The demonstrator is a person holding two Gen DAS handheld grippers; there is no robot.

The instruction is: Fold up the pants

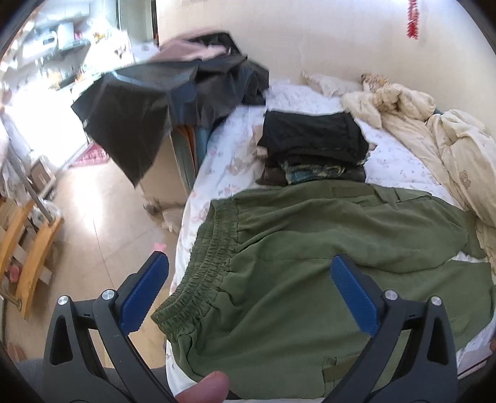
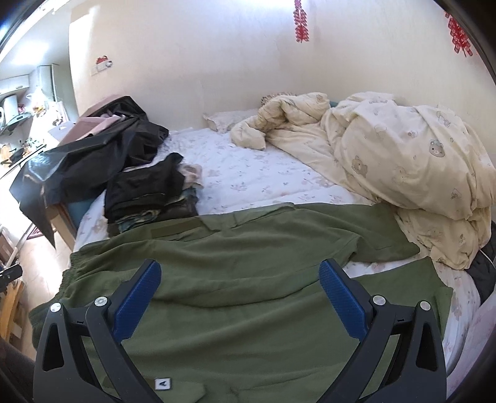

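Nearest the left wrist camera, the left gripper hangs with its blue-padded fingers spread wide and nothing between them, above the elastic waistband of the green pants; a fingertip shows at the bottom edge of that view. The right gripper is likewise spread wide and empty, poised over the middle of the same pants, where a small white tag marked "A" lies on the cloth near the bottom of the view. The pants lie spread across the near side of the bed, waistband at the bed's left edge by the floor, legs running toward the right, with the upper leg lying slantwise over the lower one and a strip of flowered sheet showing between them at the right. Just beyond the pants sits a stack of folded dark clothes, touching the pants' far edge. Farther left, a heap of black garments drapes over the head end of the bed. To the right, a rumpled cream quilt with bear prints is piled against the wall, where red ornaments hang.
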